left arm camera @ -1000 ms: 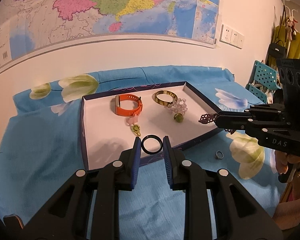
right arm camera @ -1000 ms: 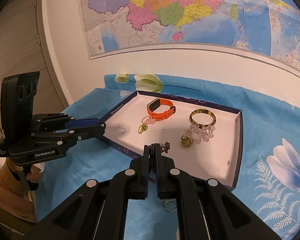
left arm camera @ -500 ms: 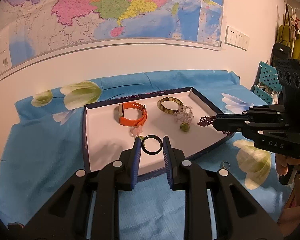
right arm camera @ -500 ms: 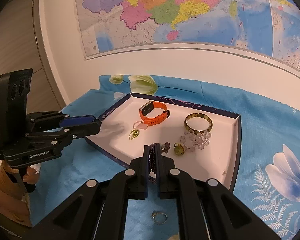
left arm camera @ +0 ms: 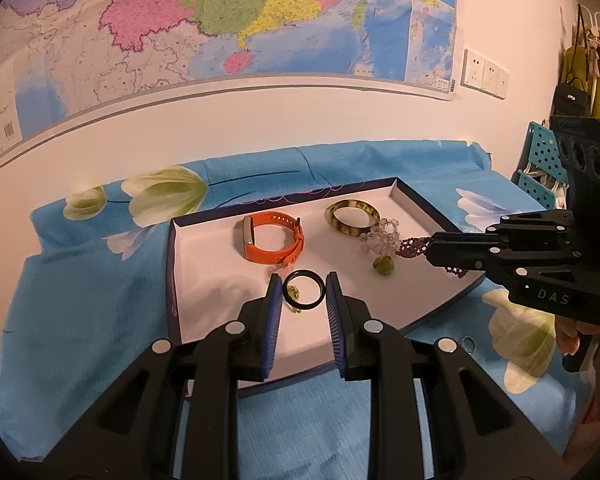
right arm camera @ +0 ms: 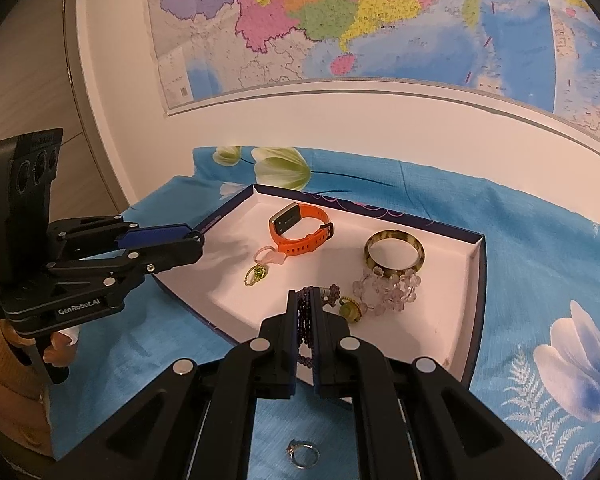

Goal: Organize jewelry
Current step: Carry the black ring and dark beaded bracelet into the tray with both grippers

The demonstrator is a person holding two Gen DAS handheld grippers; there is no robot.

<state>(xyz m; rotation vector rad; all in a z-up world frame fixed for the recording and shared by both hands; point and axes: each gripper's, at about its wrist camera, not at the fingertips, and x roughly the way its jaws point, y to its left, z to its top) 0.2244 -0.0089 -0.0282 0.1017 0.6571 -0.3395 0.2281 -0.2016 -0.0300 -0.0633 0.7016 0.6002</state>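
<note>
A white tray with a dark-blue rim lies on the blue floral cloth. In it are an orange watch band, an amber bangle, a clear bead bracelet, a green bead ring and two small rings. My left gripper hangs over the tray's near part, shut on a thin black ring. From the right, my right gripper reaches over the tray beside the clear beads, shut on a purple beaded bracelet that droops between its pads.
A small silver ring lies on the cloth outside the tray's near-right edge. A map covers the wall behind. A door stands at the left, and a teal rack and hanging bags at the right.
Both grippers have moved forward over the tray. The black ring now hangs over the white floor, not the front rim. The purple bracelet has come in from the right rim.
</note>
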